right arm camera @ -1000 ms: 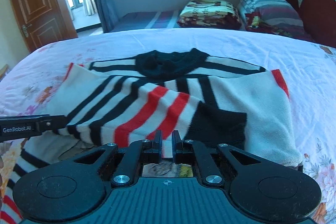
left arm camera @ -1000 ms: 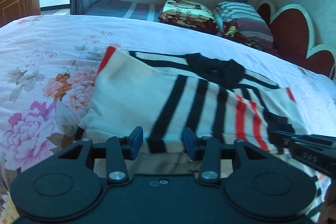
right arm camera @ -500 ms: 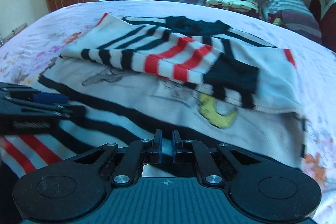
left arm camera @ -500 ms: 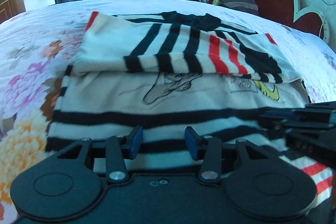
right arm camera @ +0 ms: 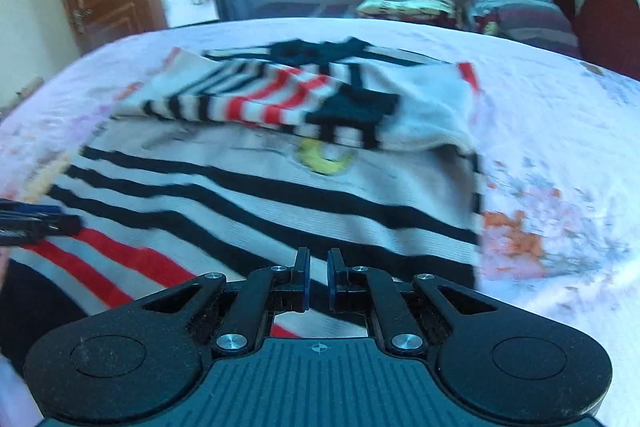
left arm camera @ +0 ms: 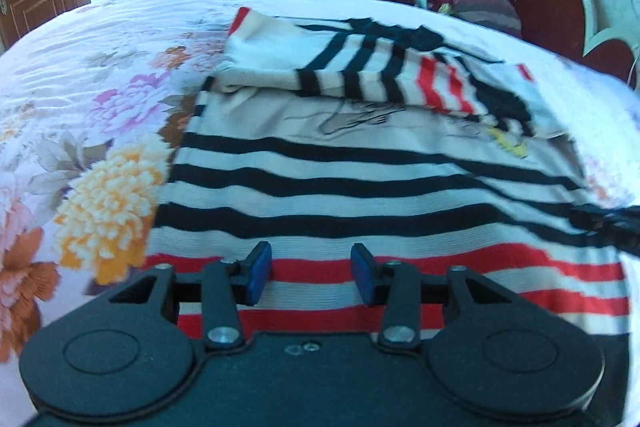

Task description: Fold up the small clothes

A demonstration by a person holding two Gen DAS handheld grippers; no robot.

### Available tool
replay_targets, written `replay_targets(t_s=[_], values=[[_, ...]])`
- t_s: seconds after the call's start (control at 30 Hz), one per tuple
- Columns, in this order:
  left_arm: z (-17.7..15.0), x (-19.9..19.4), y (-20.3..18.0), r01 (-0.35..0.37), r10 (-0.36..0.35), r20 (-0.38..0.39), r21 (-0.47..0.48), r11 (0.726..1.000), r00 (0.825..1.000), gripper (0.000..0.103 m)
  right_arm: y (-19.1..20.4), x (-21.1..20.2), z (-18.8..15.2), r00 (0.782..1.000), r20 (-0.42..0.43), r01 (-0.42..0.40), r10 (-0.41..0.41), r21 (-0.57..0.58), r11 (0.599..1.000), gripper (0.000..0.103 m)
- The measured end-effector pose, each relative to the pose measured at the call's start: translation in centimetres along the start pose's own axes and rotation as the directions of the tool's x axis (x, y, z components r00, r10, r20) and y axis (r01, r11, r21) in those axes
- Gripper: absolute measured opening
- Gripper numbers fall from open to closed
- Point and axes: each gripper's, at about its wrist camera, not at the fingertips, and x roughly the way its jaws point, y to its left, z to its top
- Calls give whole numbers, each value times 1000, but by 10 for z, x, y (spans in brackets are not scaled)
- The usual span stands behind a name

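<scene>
The striped sweater [left arm camera: 360, 183] lies flat on the floral bedspread [left arm camera: 100, 99], its 2 sleeves folded across the chest below the black collar. From that collar the body runs toward both grippers, so its long axis points from collar to hem, and the red-striped hem is the nearest part. The left gripper [left arm camera: 311, 273] hovers over the hem's left half, its blue pads well apart and holding nothing. The right gripper [right arm camera: 317, 277] sits over the hem's right half; its fingers are nearly together with only a slim gap, and no cloth shows between them, so whether it is pinched fully closed is not clear. Both stand about equally near the hem. The likely next step is taking the hem at 2 points and carrying it up toward the collar. Beyond the collar, pillows [right arm camera: 408, 3] rest by the headboard.
</scene>
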Motion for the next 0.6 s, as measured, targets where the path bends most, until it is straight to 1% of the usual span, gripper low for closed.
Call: replay_targets(t_s=[0.1, 0.2, 0.27, 0.33, 0.43, 0.6], values=[[1, -1, -21, 31, -32, 16, 12, 999, 999, 43, 29, 4, 2, 999, -5, -55, 54, -36, 998, 7], [-1, 3, -33, 44, -45, 15, 29, 999, 999, 44, 52, 7, -3, 997, -16, -79, 78, -71, 994, 7], [-4, 9, -34, 42, -42, -15, 40, 998, 999, 44, 58, 12, -10, 997, -43, -66, 63, -83, 994, 7], [-13, 12, -27, 28, -27, -35, 44, 999, 999, 45, 56, 14, -20, 997, -71, -42, 38, -68, 997, 7], [-22, 6, -16, 30, -28, -29, 70, 997, 999, 47, 42, 3, -36, 999, -53, -3, 2, -28, 1000, 7], [-36, -9, 5, 61, -60, -24, 69, 996, 998, 47, 30, -23, -57, 995, -49, 84, -82, 25, 996, 7]])
